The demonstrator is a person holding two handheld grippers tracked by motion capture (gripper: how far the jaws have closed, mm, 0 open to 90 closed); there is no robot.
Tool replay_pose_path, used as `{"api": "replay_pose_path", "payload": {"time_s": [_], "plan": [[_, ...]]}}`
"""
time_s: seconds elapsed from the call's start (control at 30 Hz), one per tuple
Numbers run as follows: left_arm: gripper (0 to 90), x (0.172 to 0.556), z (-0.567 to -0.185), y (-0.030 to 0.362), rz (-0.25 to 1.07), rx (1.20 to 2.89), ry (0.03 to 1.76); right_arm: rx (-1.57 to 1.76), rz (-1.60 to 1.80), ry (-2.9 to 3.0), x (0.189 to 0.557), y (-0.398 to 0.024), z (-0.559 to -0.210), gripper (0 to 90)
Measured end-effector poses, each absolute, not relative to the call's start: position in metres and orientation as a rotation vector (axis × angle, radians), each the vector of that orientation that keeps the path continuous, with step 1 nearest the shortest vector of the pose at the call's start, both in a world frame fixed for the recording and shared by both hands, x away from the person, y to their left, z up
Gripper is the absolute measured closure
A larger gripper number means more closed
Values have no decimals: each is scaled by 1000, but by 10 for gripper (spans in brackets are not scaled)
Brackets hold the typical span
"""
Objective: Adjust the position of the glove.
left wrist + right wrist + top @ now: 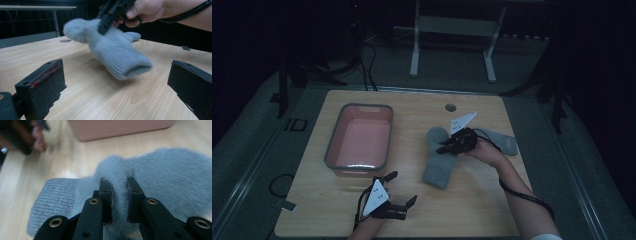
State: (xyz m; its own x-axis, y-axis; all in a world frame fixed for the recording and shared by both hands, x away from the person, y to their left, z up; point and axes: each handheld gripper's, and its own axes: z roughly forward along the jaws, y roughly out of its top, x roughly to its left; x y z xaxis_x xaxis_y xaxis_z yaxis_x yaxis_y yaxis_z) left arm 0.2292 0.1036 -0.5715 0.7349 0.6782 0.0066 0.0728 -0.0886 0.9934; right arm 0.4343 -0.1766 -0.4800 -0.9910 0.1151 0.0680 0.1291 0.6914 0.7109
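Right of the pink tub [358, 137], mid-table: right gripper [451, 146] pinches a fold of the fuzzy grey sock [439, 162], cuff end drooping toward the tabletop [472, 200]. Left gripper [399, 192] near the front edge, jaws spread wide, nothing between them. Second grey sock [507, 142] lies behind the right hand

The high view looks down over the whole surface [412, 210]; both gripper views sit low and close, sharing the grey sock [117, 55].

Wooden table [472, 210]: pink bin [360, 140] left, second grey sock [507, 141] right, left tongs [402, 189] resting near edge.
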Motion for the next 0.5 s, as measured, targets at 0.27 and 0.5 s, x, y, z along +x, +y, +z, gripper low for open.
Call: {"api": "replay_pose_path", "payload": {"time_s": [0.27,0.5], "plan": [[14,229,-571,104,561,1601,623,-165,-1084,-2877,436,-174,-513,771],[14,229,-571,104,561,1601,621,-119,-1032,-2899,443,-169,-530,651]]}}
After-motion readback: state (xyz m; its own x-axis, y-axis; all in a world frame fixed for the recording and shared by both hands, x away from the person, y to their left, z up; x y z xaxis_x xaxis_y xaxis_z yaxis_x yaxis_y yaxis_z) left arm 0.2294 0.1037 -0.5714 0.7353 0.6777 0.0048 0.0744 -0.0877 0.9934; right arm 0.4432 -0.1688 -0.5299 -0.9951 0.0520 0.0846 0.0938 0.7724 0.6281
